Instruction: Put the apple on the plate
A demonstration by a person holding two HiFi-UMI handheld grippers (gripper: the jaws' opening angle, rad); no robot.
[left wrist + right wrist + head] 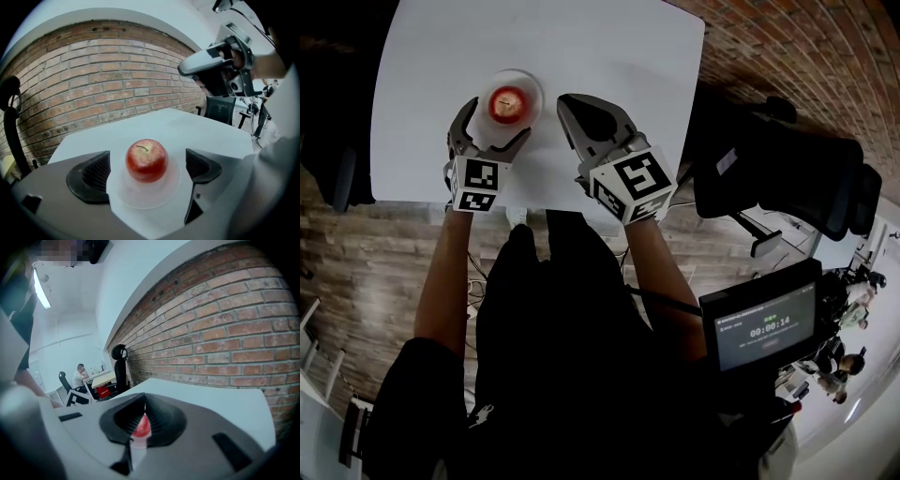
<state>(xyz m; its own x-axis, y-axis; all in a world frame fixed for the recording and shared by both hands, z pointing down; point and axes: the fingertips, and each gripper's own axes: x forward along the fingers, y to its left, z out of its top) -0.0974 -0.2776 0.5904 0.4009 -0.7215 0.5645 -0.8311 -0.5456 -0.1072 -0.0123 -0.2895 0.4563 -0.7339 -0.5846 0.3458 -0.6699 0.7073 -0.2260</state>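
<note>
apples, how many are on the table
1. The apple sits on the plate, on the side of the table nearest the person. None appears hidden.

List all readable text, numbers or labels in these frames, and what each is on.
"00:00:14": on the screen at the head view's lower right.
Smaller lines on that screen: too small to read.
White print on the red box under the far desk, right gripper view: too blurred to read.
Marker cubes: square patterns only, no letters.

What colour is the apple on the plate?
The apple is red with pale speckles; best in the left gripper view.
</note>
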